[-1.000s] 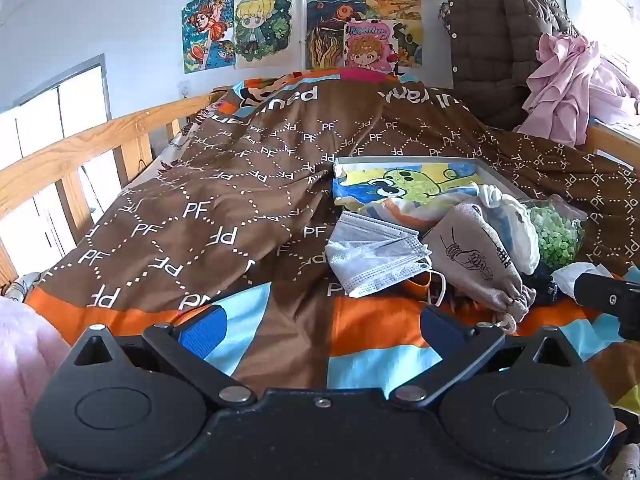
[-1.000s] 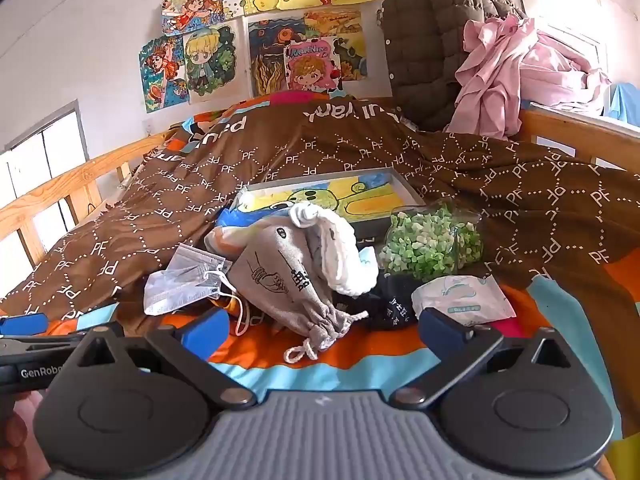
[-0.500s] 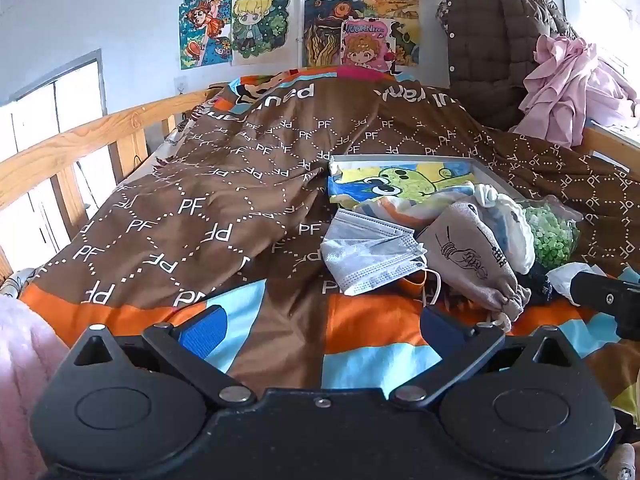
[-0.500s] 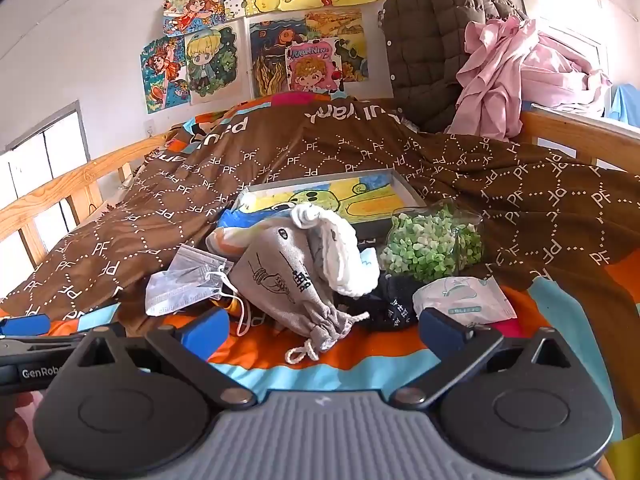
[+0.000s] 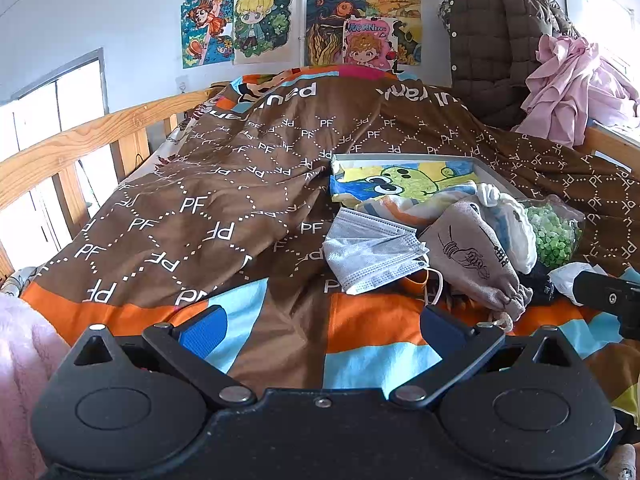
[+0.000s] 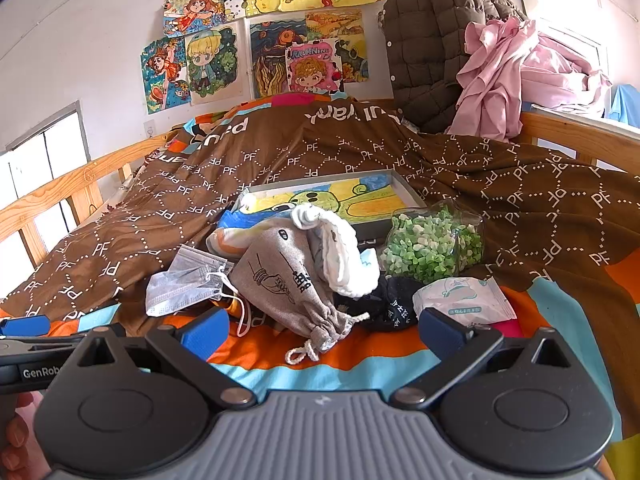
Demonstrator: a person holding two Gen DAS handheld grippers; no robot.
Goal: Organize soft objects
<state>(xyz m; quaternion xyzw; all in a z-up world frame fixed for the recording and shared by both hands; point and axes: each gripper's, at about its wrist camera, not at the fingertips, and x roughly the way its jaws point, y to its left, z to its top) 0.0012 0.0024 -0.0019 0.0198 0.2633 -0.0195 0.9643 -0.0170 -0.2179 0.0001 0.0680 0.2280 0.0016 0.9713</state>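
Soft things heaped on the bed, both grippers wide and empty.
The grey linen drawstring pouch [image 6: 292, 284] lies in the heap before the shallow tray [image 6: 404, 184], touching the pleated grey face mask [image 6: 184, 284] and crinkly bag of green pellets [image 6: 432, 244]; loose cords may be snagged, so neighbours could be dragged by the right gripper [image 6: 320, 330] or left gripper [image 5: 320, 330].

Bedspread [image 6: 360, 152]: smooth woven cloth, faint sheen. Drawstring pouch [image 6: 288, 284]: coarse matt linen-like weave, twisted cord. Face mask [image 6: 184, 280]: pleated non-woven fabric, matt. Bag of green pieces [image 6: 436, 244], at 2 o'clock from the pouch: glossy clear plastic. Bed rail [image 5: 80, 144]: bare wood, visible grain. Both claws: matt black plastic, with ribbed blue pads [image 6: 204, 330].
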